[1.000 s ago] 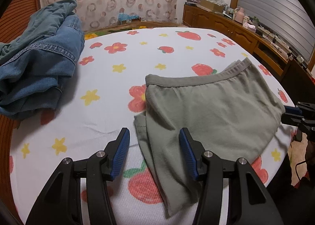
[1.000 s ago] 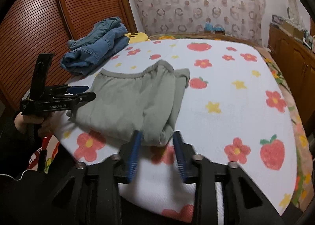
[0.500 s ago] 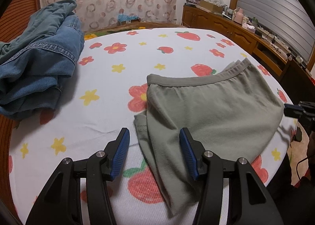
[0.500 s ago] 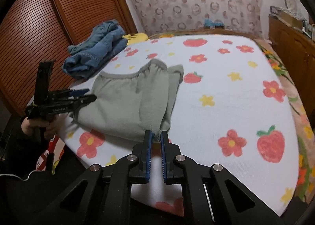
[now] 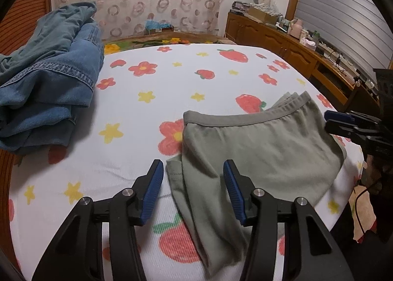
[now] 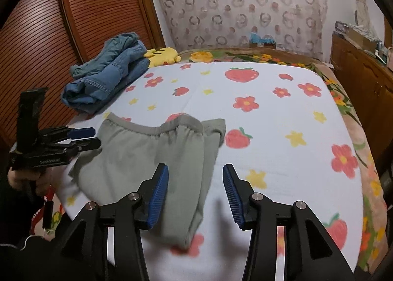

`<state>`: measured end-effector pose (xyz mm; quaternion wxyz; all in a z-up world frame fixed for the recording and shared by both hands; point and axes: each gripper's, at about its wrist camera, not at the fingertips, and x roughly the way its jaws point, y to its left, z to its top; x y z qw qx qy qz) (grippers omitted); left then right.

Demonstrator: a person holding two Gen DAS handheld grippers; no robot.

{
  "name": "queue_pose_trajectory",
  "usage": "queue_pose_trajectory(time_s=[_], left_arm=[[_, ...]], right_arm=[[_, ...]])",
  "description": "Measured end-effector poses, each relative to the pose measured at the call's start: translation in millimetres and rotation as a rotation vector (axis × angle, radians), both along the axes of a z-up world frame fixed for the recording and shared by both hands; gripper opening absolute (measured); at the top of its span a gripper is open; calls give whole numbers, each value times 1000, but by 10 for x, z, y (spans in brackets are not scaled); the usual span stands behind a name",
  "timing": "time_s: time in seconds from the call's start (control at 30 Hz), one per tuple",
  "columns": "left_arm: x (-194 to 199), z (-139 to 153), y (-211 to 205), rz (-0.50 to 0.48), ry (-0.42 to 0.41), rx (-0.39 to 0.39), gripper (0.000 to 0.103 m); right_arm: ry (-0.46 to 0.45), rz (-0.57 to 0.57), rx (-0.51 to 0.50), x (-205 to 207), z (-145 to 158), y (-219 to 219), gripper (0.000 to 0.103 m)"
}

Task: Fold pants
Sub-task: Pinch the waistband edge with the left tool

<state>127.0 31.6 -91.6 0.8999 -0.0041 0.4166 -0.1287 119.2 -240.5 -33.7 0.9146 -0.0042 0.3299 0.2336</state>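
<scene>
Pants (image 5: 258, 148) in grey-green, folded on the near edge of the flowered bed (image 5: 172, 79), jeans (image 5: 46, 84) heaped far left, left claw (image 5: 192, 191) half open above the pants' left edge, gripping nothing, right claw (image 6: 195, 192) opening over their folded end, pads clear of cloth.

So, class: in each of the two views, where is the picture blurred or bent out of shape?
Left wrist view: fisheye bows the bed sheet edge and darkens the corners; the grey pants look sharp. Right wrist view: same bowing, with motion blur on the pants' near fold and the prints beside it.
</scene>
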Motion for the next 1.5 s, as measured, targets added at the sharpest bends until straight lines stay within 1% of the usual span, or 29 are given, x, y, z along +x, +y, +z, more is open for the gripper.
queue_pose_trajectory(time_s=[0.13, 0.33, 0.57, 0.7, 0.77, 0.93, 1.0, 1.1, 1.43, 1.47, 1.5], left_arm=[[43, -58, 31, 13, 21, -5, 52], [55, -110, 68, 19, 33, -20, 52], [66, -117, 73, 25, 26, -26, 52], [82, -120, 43, 24, 21, -14, 52], [91, -120, 36, 22, 20, -18, 52], [95, -109, 17, -6, 31, -65, 39], [101, -105, 14, -13, 38, -82, 31], [99, -99, 22, -18, 46, -122, 24], [17, 36, -73, -36, 7, -123, 21], [6, 56, -89, -40, 1, -121, 20], [-3, 70, -96, -43, -3, -121, 20]], right_arm=[[51, 0, -23, 202, -92, 98, 48], [86, 10, -28, 360, -186, 188, 49], [40, 15, -44, 317, -210, 243, 54], [35, 26, -51, 310, -226, 262, 60], [35, 23, -48, 313, -232, 264, 60], [34, 22, -50, 314, -236, 271, 60], [33, 23, -54, 316, -235, 273, 60], [32, 24, -62, 315, -235, 285, 60], [37, 26, -69, 323, -227, 293, 59], [40, 24, -63, 330, -221, 285, 56], [42, 31, -52, 331, -219, 280, 45]])
